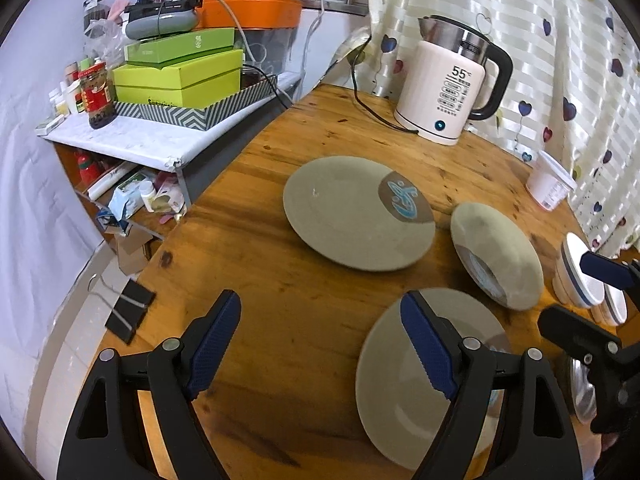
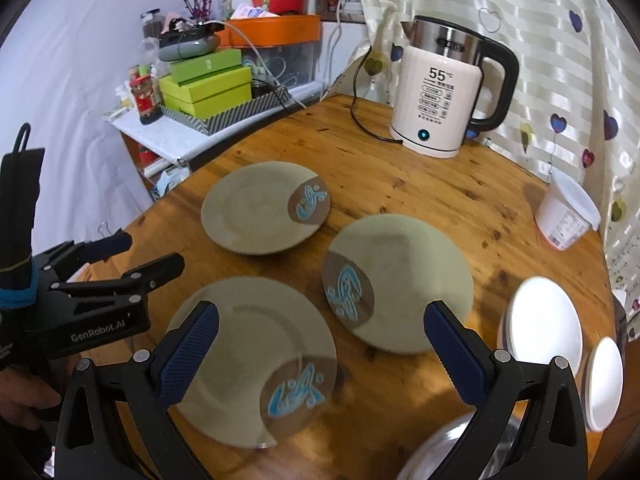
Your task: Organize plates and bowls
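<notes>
Nothing has been stacked yet, so the task looks to be at its opening step: three flat grey-green ceramic plates with a brown patch and blue motif lie apart on the round wooden table (image 2: pixel 400 184). Taking the white electric kettle with black handle (image 2: pixel 438 92) as landmark, the far plate (image 2: pixel 260 208) lies in front of it and to the left, the middle plate (image 2: pixel 404 280) straight in front, and the near plate (image 2: pixel 248 356) furthest from it, toward the person. Two stacked white bowls (image 2: pixel 542 320) and a smaller white dish (image 2: pixel 604 384) sit in front of the kettle to the right, with a shiny metal bowl (image 2: pixel 444 444) nearest the cameras; its full shape is hard to judge, being half hidden.

The right gripper (image 2: pixel 320 352) hangs over the near plate, jaws spread wide, holding nothing. The left gripper (image 1: pixel 324 344) is likewise wide open and empty, above bare table beside that plate.

The next move probably calls for lowering one claw to a plate rim and pinching its thin edge.

The kettle reads "55°C"; the left gripper's body reads "GenRobot.AI"
</notes>
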`<state>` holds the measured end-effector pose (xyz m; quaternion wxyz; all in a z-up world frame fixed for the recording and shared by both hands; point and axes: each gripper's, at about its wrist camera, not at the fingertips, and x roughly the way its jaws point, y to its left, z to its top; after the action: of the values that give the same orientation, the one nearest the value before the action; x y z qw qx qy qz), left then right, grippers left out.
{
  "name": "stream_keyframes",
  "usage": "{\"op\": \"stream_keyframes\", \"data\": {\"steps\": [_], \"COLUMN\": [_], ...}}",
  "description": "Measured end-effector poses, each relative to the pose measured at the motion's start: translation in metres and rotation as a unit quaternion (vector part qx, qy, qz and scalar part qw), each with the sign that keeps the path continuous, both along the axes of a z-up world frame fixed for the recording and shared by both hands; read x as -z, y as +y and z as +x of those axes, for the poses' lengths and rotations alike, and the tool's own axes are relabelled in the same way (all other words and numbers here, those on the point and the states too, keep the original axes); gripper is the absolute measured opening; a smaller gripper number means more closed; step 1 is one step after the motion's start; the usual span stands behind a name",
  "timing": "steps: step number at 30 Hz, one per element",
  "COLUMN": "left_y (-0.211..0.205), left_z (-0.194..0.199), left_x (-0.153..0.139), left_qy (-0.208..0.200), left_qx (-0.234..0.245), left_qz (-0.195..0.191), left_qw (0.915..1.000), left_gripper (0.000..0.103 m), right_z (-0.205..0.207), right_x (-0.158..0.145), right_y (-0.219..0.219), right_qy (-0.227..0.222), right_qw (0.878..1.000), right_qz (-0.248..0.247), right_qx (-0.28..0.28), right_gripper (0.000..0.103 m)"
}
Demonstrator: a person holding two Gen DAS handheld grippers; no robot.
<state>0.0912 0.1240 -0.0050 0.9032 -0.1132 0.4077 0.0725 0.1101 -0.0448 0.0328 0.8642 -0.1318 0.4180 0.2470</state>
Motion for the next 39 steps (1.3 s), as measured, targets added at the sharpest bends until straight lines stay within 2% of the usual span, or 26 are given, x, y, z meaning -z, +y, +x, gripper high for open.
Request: {"op": "stream_keyframes", "data": {"steps": [5,9,13,18,26,32,36,39], "left_y": [0.013,0.026,0.037,0.042,0.046,0.048,0.048,0.047], "left_z": [0.016,0.03,0.043,0.057,0.073,0.077,0.08,0.082], "left_x": [0.003,0.006,0.011,0.021,0.034,0.038,0.04,0.04], "left_qy": [0.0,-0.002,0.003,0.015,0.028,0.029,0.028,0.026], "left_qx": [-0.006,-0.013,-0.023,-0.021,-0.016,-0.011,-0.005,0.001], "left_qz": [-0.013,-0.032,-0.037,-0.046,-0.066,-0.075,-0.08,-0.082], "left_qw": [0.9999,0.9994,0.9991,0.9986,0.9973,0.9967,0.9964,0.9963], "left_gripper": [0.082,0.08,0.074,0.063,0.055,0.053,0.045,0.041], "right_z": [0.033,0.058,0.079,0.104,0.134,0.143,0.146,0.147], "right_x": [0.001,0.003,0.01,0.028,0.05,0.06,0.064,0.067], "right_y": [0.009,0.019,0.032,0.047,0.055,0.057,0.062,0.066], "right_qy": [0.033,0.051,0.07,0.093,0.125,0.136,0.142,0.146], "right_qw": [0.999,0.999,0.998,0.996,0.992,0.991,0.99,0.989], "right_qz": [0.014,0.014,0.008,0.003,0.009,0.012,0.015,0.015], "right_qx": [0.004,0.006,0.001,-0.005,0.005,0.006,-0.001,-0.005], "right_gripper": [0.103,0.099,0.088,0.08,0.067,0.052,0.046,0.037]}}
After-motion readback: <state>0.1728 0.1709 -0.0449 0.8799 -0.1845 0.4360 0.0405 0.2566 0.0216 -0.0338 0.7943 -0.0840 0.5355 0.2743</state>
